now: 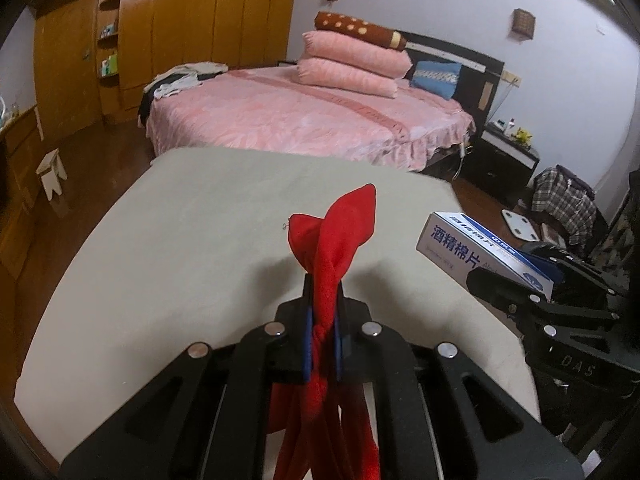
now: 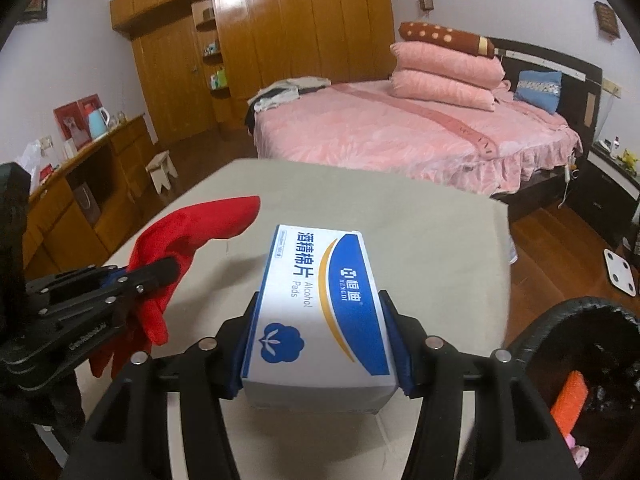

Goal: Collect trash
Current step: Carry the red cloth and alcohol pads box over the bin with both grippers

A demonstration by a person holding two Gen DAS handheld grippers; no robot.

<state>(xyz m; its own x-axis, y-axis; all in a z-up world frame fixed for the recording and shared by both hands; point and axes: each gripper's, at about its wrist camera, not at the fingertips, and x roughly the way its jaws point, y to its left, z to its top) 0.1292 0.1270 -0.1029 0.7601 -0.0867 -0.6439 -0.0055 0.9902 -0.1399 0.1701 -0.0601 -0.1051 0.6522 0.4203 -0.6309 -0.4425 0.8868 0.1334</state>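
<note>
The left gripper point(image 1: 322, 308) pinched a crumpled red cloth point(image 1: 340, 232) tight, the right gripper point(image 2: 320, 344) half-open clamped a blue-and-white cardboard alcohol-pad box point(image 2: 320, 304), probably bound for the black bin point(image 2: 560, 320) at four o'clock.

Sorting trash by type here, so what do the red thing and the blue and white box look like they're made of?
Red cloth: soft, matte woven or fleecy fabric; it twists and droops limply. Alcohol pads box: thin printed cardboard with a slight sheen, judging by its crisp folded edges.
</note>
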